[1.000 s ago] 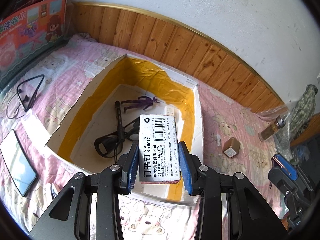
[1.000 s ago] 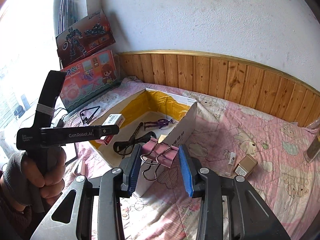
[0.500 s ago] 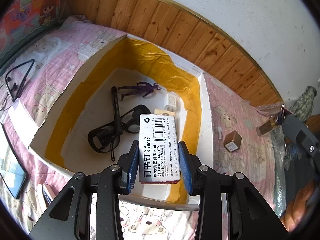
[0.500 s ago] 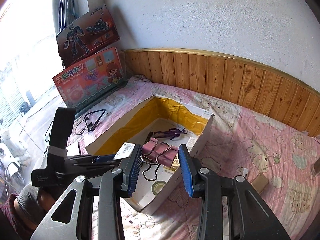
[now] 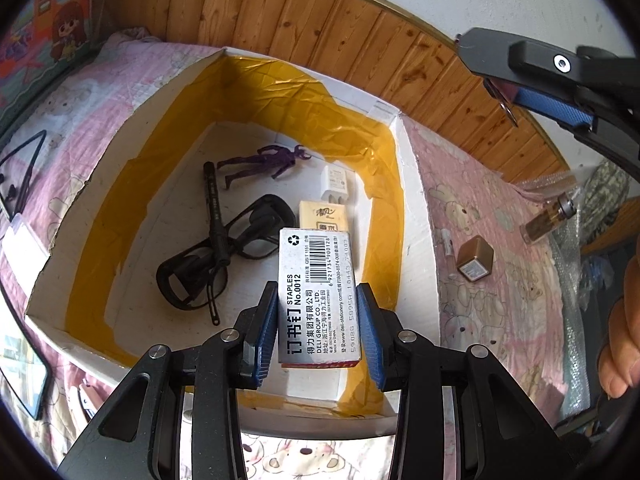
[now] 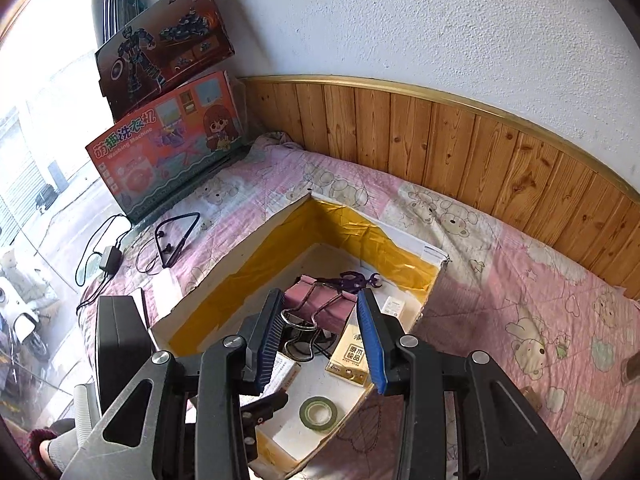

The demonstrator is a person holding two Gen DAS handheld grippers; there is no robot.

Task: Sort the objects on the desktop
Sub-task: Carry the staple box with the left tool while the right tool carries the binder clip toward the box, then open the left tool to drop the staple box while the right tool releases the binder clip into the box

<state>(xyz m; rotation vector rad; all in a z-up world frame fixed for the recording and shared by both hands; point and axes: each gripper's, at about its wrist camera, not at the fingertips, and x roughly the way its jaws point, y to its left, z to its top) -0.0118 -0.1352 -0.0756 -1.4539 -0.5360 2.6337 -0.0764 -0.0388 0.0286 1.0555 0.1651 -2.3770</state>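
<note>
While the left hand-held gripper (image 5: 318, 330) clamps the staples box (image 5: 318, 296) above the near end of the cardboard box (image 5: 416, 208), the right hand-held gripper (image 6: 322, 338) grips a pink binder clip (image 6: 320, 300) over the same box. Lower each before letting go, aiming for bare floor beside the glasses (image 5: 216, 260) and tape roll (image 6: 318, 412). The walls stand close, and the two grippers crowd each other.
</note>
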